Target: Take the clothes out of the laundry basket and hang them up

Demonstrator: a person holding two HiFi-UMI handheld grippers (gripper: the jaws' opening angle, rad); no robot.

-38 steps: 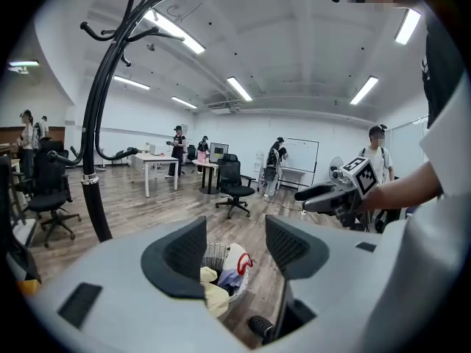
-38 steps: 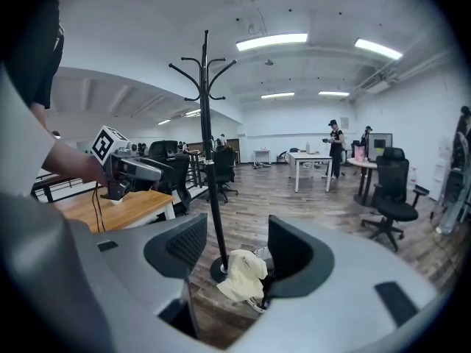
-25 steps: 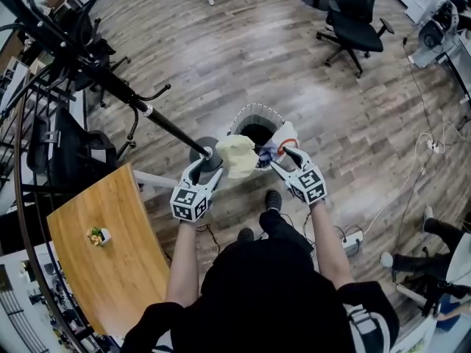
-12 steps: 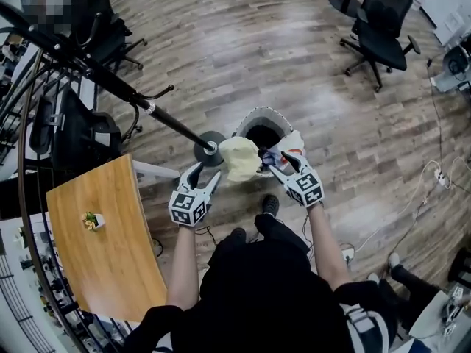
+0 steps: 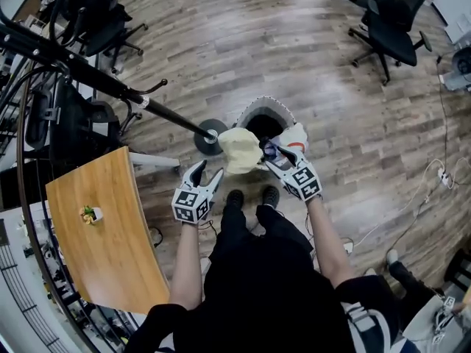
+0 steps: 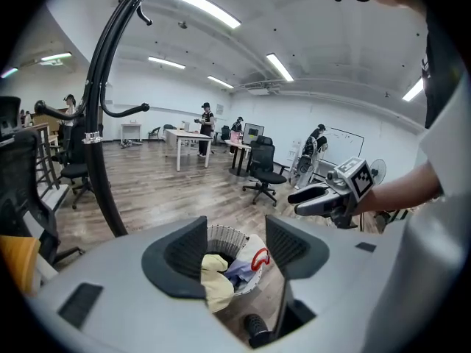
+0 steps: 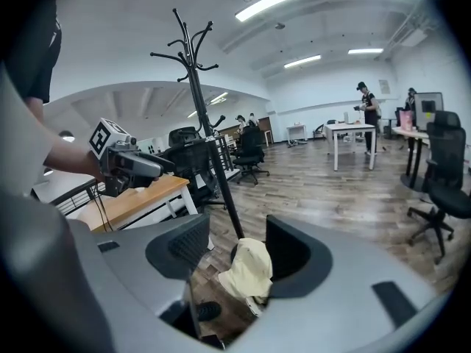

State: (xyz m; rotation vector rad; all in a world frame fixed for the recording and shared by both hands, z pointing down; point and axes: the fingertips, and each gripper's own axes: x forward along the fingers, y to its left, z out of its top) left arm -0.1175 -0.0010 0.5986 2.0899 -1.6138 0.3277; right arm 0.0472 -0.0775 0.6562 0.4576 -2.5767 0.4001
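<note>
A white mesh laundry basket (image 5: 262, 112) stands on the wood floor in front of my feet. A pale yellow garment (image 5: 239, 150) hangs over its near left rim, and a white one with a red mark (image 5: 294, 134) lies on the right beside a bluish piece (image 5: 269, 151). My right gripper (image 5: 268, 153) is open above the near rim, with nothing between its fingers. My left gripper (image 5: 207, 173) is open too, held left of the basket and short of it. The left gripper view looks down on the basket (image 6: 223, 239) and the yellow garment (image 6: 215, 288). The right gripper view shows the same yellow garment (image 7: 247, 271) below.
A black coat rack (image 5: 96, 79) rises from its round base (image 5: 208, 137) just left of the basket. A wooden table (image 5: 110, 248) with a small plant (image 5: 90, 214) lies at my left. Office chairs (image 5: 390, 28) stand far off, and cables (image 5: 434, 175) trail at the right.
Both grippers have sunk lower toward the basket, the right one drawing in over its near rim. Both stay open and hold nothing.
</note>
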